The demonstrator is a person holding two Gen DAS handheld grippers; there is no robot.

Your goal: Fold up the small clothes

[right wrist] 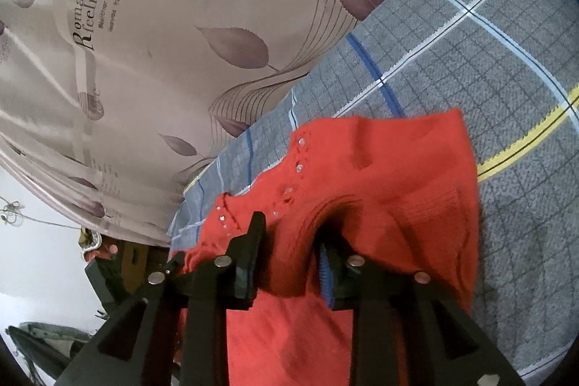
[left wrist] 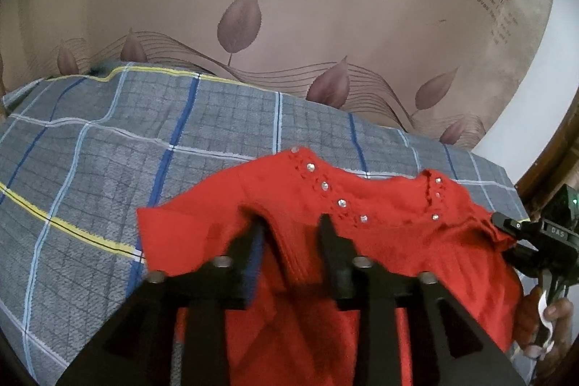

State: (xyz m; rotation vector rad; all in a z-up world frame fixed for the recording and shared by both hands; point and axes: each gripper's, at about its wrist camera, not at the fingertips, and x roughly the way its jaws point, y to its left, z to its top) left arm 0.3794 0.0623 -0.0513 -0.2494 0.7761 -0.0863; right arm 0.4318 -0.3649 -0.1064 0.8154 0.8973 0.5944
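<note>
A red top [left wrist: 380, 241] lies on my bed, spread over a grey checked cover [left wrist: 144, 140] with blue, white and yellow stripes. Its neckline, dotted with small shiny studs [left wrist: 342, 203], points toward 12 o'clock in the left view, where a curtain [left wrist: 289, 6] printed with leaves hangs behind the bed.

My left claw [left wrist: 289, 227] stands spread, its two black fingers apart. A ridge of red knit rises between them, but the pads do not press on it; the fabric sits loose in the gap. One sleeve [left wrist: 173, 234] lies flat toward 9 o'clock of this claw.

My right claw [right wrist: 291, 230] is also parted, less widely. A hump of red cloth bulges up between its fingers, and I see space on either side of it, so it is not pinched. In the left view this claw [left wrist: 506, 234] sits at 3 o'clock, at the edge of the top, with my hand [left wrist: 557, 321] below it. In the right view the top's sleeve [right wrist: 441, 147] reaches toward 1 o'clock.
</note>
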